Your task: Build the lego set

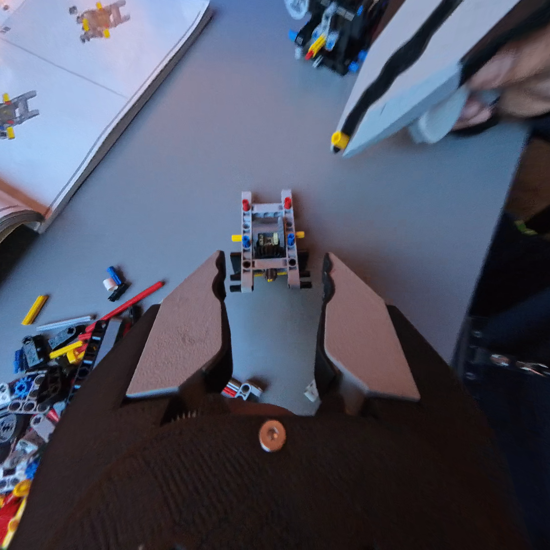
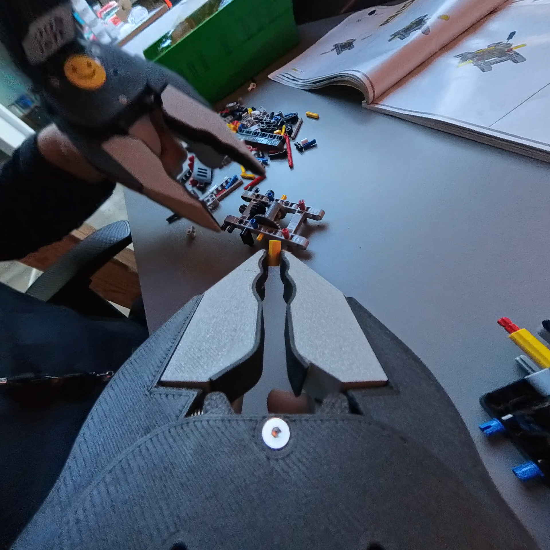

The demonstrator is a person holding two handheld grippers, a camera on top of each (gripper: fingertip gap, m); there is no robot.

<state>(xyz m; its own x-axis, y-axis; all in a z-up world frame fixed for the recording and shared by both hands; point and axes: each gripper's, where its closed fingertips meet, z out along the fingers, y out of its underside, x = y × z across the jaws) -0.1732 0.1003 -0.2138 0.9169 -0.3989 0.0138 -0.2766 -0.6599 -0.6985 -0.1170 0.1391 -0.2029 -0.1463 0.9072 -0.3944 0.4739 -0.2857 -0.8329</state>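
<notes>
Grey surface (image 1: 178,178), open picture booklet (image 1: 74,89) | my left tongs (image 1: 273,272) spread before grey brick frame (image 1: 268,241) | my right tongs (image 2: 273,256) pinching yellow peg (image 2: 273,251); no legible writing.

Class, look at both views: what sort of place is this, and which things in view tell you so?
Probably a desk used for model building: an open instruction booklet, a pile of loose building pieces, a half-built grey frame on the grey table, an office chair alongside.

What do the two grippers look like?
Both grippers have a dark ribbed body with a silver screw and two flat pale fingers with wavy black inner edges. The left gripper has an orange smiley badge. The person wears dark sleeves.
</notes>
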